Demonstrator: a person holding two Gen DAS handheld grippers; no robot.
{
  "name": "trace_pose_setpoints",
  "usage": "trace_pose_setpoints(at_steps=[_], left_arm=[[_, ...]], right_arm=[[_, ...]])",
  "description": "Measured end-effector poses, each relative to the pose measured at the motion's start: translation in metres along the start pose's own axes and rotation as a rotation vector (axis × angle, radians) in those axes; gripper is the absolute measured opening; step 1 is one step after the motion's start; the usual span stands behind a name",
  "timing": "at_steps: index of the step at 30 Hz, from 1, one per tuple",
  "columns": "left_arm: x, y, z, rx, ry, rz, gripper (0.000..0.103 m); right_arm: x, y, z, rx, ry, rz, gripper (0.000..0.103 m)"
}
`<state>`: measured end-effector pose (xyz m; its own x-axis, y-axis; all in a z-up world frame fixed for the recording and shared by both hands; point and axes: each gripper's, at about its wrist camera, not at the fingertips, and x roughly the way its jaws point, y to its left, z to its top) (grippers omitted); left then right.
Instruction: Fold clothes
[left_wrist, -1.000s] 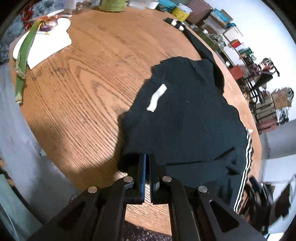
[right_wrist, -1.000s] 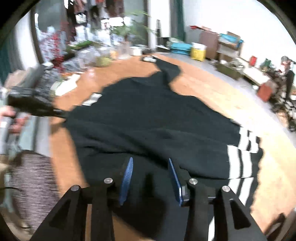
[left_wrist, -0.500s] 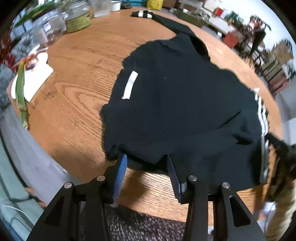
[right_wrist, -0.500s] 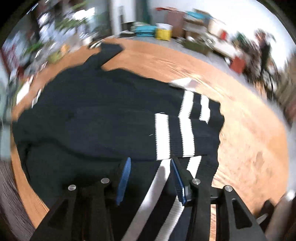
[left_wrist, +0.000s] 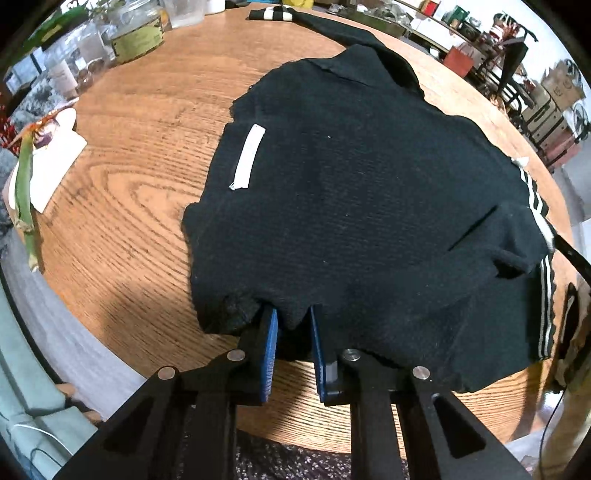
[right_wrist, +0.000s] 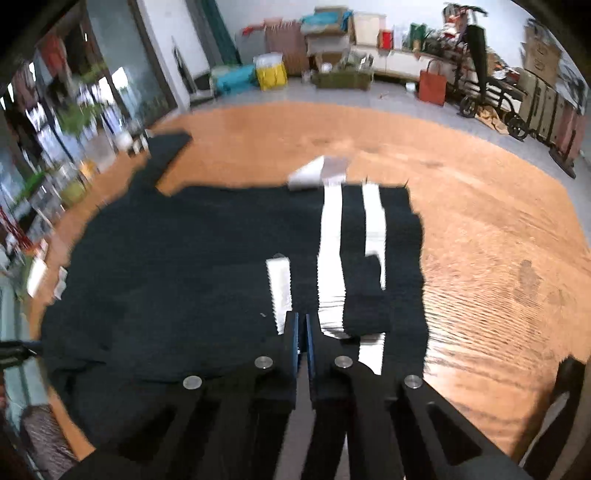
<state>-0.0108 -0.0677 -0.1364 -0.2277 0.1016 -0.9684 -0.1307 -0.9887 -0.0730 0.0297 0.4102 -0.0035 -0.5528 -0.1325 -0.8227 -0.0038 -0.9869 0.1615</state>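
We have the black sweater (left_wrist: 362, 206) on the table (left_wrist: 140, 122), left gripper (left_wrist: 292, 332) parted around its near edge, right gripper (right_wrist: 302, 336) pinched on the striped edge, so a fold looks underway and lifting both edges together comes next.

one black sweater (left_wrist: 362, 206), one round table (left_wrist: 133, 155), two claws (both views).

From my left camera I see a round wooden table (left_wrist: 140, 122). At its far edge stands a glass jar (left_wrist: 137, 31) with a green label, and clear containers (left_wrist: 70, 62) are crowded just beside it. On the left rim lies a white sheet of paper (left_wrist: 55, 162) with a long green leaf (left_wrist: 24, 192) across it. Through my right camera, the floor beyond the table holds a yellow bag (right_wrist: 272, 74), a red paper bag (right_wrist: 432, 83) and cardboard boxes (right_wrist: 541, 55).
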Motion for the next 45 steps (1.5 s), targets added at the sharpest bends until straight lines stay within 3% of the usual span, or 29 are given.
trace_pose_setpoints(at_steps=[8,11,13,15,16,19,20,23,28,32,35,38,42,45], left_arm=[[0.002,0.008,0.0,0.004,-0.004,-0.026,0.018],[0.003,0.011,0.0,-0.007,-0.007,-0.041,0.018],[0.003,0.012,0.0,-0.006,-0.012,-0.045,0.018],[0.003,0.014,-0.001,-0.002,-0.018,-0.048,0.018],[0.003,0.015,-0.001,-0.001,-0.02,-0.05,0.018],[0.004,0.017,0.0,-0.001,-0.02,-0.055,0.018],[0.005,0.018,0.0,-0.001,-0.02,-0.054,0.018],[0.006,0.018,0.002,0.004,-0.021,-0.046,0.019],[0.007,0.022,0.002,-0.003,-0.026,-0.049,0.019],[0.008,0.027,0.001,-0.01,-0.031,-0.06,0.019],[0.008,0.031,0.003,-0.018,-0.025,-0.071,0.019],[0.01,0.035,0.005,-0.027,-0.014,-0.082,0.019],[0.011,0.037,0.007,-0.026,-0.011,-0.08,0.019],[0.011,0.039,0.007,-0.024,-0.016,-0.077,0.019]], right_arm=[[-0.104,-0.008,-0.018,0.054,-0.161,0.015,0.004],[-0.108,-0.007,-0.022,0.04,-0.125,-0.059,0.004],[-0.089,-0.005,-0.024,0.045,-0.067,-0.085,0.007],[-0.068,-0.003,-0.028,0.048,0.003,-0.093,0.025],[-0.06,-0.003,-0.033,0.049,0.045,-0.083,0.042],[-0.045,0.006,-0.049,0.017,0.119,-0.059,0.053],[-0.042,0.011,-0.054,-0.015,0.126,-0.081,0.061],[-0.035,0.027,-0.067,-0.11,0.145,-0.148,0.068],[-0.023,0.048,-0.088,-0.257,0.178,-0.252,0.056],[-0.035,0.038,-0.083,-0.213,0.157,-0.238,0.008],[-0.054,0.03,-0.075,-0.147,0.12,-0.204,0.008],[-0.084,0.034,-0.061,-0.166,0.063,-0.199,0.008],[-0.108,0.045,-0.02,-0.23,-0.045,-0.276,0.007],[-0.095,0.049,0.018,-0.255,-0.089,-0.361,0.007]])
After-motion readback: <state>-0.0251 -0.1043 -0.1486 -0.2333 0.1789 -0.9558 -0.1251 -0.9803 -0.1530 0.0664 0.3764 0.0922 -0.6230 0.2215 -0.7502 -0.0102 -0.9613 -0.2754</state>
